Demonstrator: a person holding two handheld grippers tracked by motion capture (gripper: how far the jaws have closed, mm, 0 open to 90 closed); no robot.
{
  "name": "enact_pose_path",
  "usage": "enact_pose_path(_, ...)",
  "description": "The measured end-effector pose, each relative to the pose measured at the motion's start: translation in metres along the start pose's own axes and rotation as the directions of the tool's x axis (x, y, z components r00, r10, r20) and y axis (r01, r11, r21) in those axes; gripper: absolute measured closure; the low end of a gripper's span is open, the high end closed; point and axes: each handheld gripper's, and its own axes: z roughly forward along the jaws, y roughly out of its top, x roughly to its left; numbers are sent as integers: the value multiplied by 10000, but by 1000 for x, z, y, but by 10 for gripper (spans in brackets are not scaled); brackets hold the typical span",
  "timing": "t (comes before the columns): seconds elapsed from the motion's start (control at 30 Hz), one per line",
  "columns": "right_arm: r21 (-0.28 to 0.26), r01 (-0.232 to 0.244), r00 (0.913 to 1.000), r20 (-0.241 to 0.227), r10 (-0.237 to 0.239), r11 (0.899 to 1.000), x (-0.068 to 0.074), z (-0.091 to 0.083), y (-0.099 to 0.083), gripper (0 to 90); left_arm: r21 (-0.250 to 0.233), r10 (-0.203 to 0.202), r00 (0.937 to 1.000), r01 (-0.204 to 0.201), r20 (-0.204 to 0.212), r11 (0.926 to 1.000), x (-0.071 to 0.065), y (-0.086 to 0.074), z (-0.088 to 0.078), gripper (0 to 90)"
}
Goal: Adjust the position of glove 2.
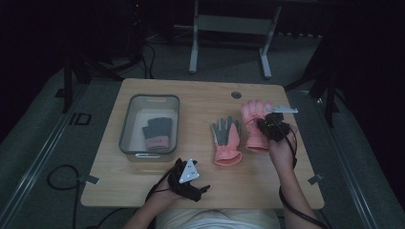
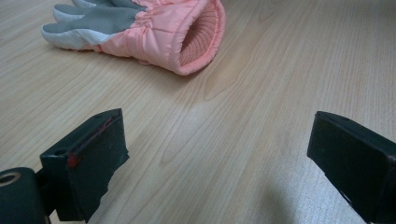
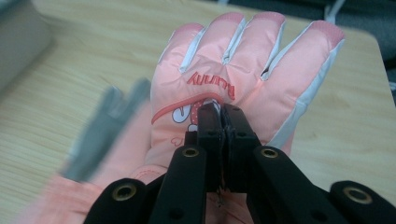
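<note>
Dark floor surrounds the wooden table [image 1: 143, 186], where a grey bin [image 1: 125, 125] holds what seems a dark glove [image 1: 156, 132]. One pink ski glove [image 1: 226, 138] lies palm up mid-table. Its mate [image 3: 243, 74], soft, padded and light, hangs from the right gripper [image 3: 219, 116], whose jaws pinch a fold of back fabric. The left gripper [image 2: 217, 154] rests wide open, empty.
</note>
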Motion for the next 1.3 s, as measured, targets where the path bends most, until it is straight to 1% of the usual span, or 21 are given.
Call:
enact_pose_path(0.03,-152,-50,9999,-118,48,9999,6,-5,6,874,6,15,10000,-15,-3,10000,0,0,0,43)
enact_pose_path(0.1,-325,30,9999,-126,-34,9995,16,-11,13,874,-13,28,10000,-28,-22,10000,0,0,-1,43)
enact_pose_path(0.17,-517,-69,9995,-320,52,9986,28,-16,20,874,17,45,10000,-45,-33,10000,0,0,-1,43)
enact_pose_path(0.27,-715,-115,9982,-590,72,9974,45,-19,26,874,-7,156,9998,-156,-89,9999,0,1,-1,44)
enact_pose_path(0.3,-690,-54,9978,-658,8,9976,51,-18,26,874,15,246,9996,-246,-153,9997,-1,1,-2,44)
enact_pose_path(0.37,-586,11,9967,-805,-58,9983,62,-13,26,874,16,215,9996,-214,-183,9998,0,1,-3,45)
enact_pose_path(0.43,-461,-77,9960,-888,36,9989,69,-10,24,874,-74,54,9998,-55,-188,10000,1,1,-3,45)
enact_pose_path(0.5,-370,-237,9947,-1008,199,9990,76,-6,20,874,-91,11,9997,-14,-253,10000,2,1,-4,45)
enact_pose_path(0.57,-192,-276,9955,-916,257,9994,82,0,14,873,-134,-46,9995,42,-299,9999,2,1,-5,45)
enact_pose_path(0.6,-75,-283,9955,-910,275,9996,84,3,12,874,-139,-45,9995,41,-312,9999,2,1,-5,45)
enact_pose_path(0.67,150,-186,9971,-730,197,9997,88,9,6,874,-122,6,9994,-10,-350,9999,2,1,-5,45)
enact_pose_path(0.77,353,-328,9965,-760,354,9988,89,16,-1,873,-107,17,9994,-20,-333,9999,1,1,-4,45)
enact_pose_path(0.83,419,-329,9969,-705,358,9986,89,19,-3,873,-108,8,9995,-11,-306,9999,1,2,-4,45)
enact_pose_path(0.87,560,-402,9974,-574,434,9976,89,25,-6,872,-110,-23,9996,20,-268,9999,0,2,-4,45)
enact_pose_path(0.97,722,-472,9975,-484,507,9963,87,32,-8,871,-76,-24,9997,22,-238,10000,-1,2,-3,45)
enact_pose_path(1.03,802,-481,9976,-450,519,9956,87,36,-9,870,-100,-98,9998,96,-200,9999,-1,2,-3,45)
enact_pose_path(1.13,919,-476,9980,-364,511,9946,89,42,-10,869,-103,-145,9996,143,-261,9998,0,2,-4,44)
enact_pose_path(1.2,1005,-517,9976,-408,561,9936,90,47,-12,867,-144,-205,9992,201,-335,9997,0,2,-4,44)
enact_pose_path(1.3,1084,-470,9978,-409,517,9930,91,54,-16,861,-78,-234,9988,231,-424,9997,0,2,-3,44)
